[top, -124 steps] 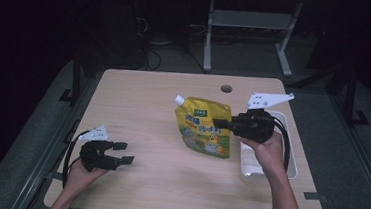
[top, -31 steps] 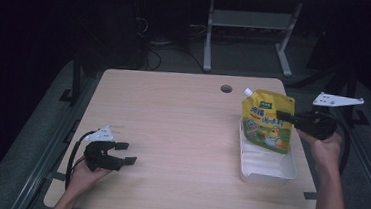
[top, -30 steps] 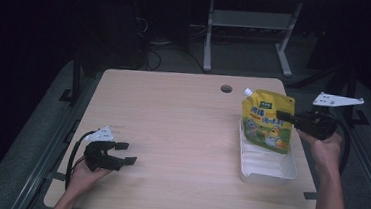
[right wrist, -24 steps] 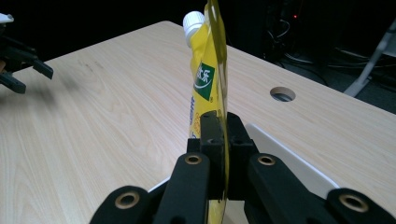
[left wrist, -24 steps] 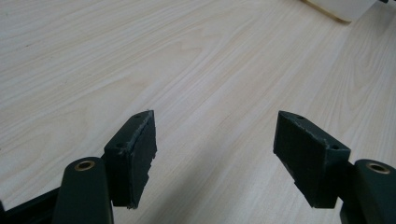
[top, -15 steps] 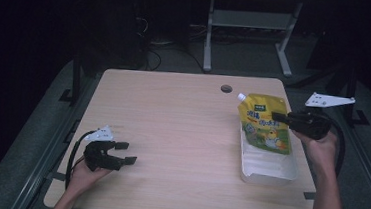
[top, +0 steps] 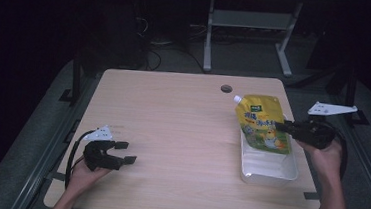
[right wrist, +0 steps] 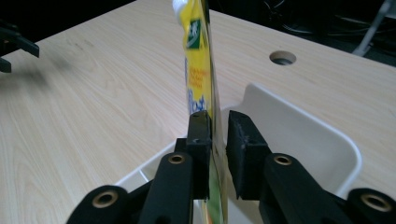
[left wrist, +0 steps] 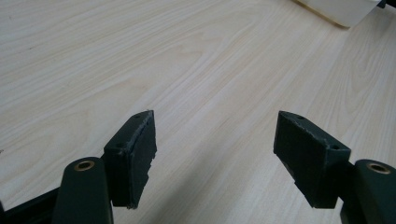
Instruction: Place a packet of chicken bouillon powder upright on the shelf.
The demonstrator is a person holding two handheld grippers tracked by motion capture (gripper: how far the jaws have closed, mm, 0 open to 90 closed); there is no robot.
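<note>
Overhead, the high view has the yellow spouted pouch lying tilted across the far end of the white tray at the right side of the bench, its capped spout pointing up and away past the tray's rim. The right claw meets the pouch's right edge, while the left claw rests far off near the front left corner, jaws spread with nothing between them.

Next, the left gripper view looks between two widely parted jaws at bare wood grain, with a corner of the tray at the top.

Lastly, the right gripper view shows the pouch edge-on between narrowly parted jaws that have just been opening; a slim gap shows on the right pad, so the grip looks released. The pouch appears soft, floppy and glossy, probably slippery and sagging under liquid; the flat sealed side seam or the stiff spout neck seems the safest hold.
</note>
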